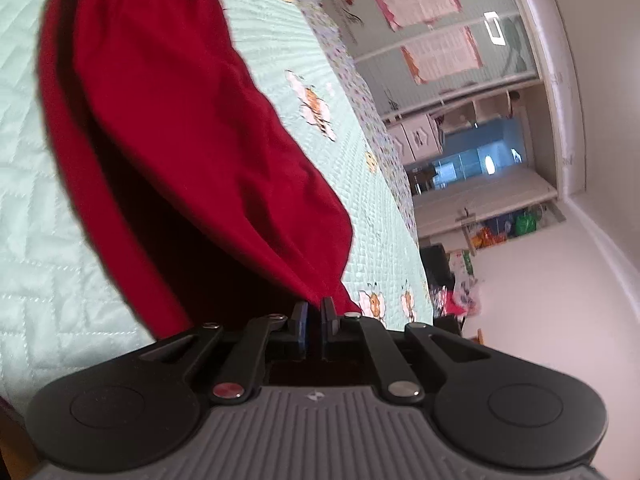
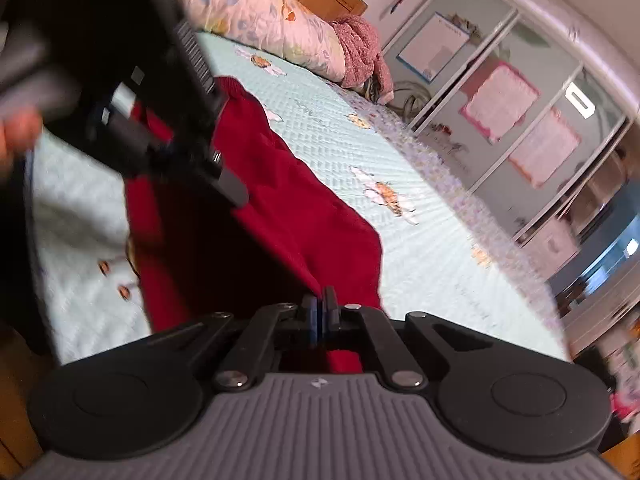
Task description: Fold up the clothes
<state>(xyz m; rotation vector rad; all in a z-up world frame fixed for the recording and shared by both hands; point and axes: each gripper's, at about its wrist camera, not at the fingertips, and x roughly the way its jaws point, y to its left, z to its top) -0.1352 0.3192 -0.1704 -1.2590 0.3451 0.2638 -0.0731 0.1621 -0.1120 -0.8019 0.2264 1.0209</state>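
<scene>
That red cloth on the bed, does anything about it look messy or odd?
The red garment lies rumpled and half lifted off the quilted bedspread, pinched at its near edge by the right gripper. Nothing looks torn or spilled.

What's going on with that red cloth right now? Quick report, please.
Right tongs shut on red cloth edge. Left tongs pinching its other edge, narrow gap showing. Cloth lifted off green bedspread. Nothing in the way.

Your right gripper [image 2: 320,308] has its jaws pressed together on a fold of red cloth. Your left gripper [image 1: 316,314] stands nearly closed, a narrow gap between its fingers, cloth at its tips. Up and left of the right gripper, your hand [image 2: 16,136] carries the left one.
</scene>
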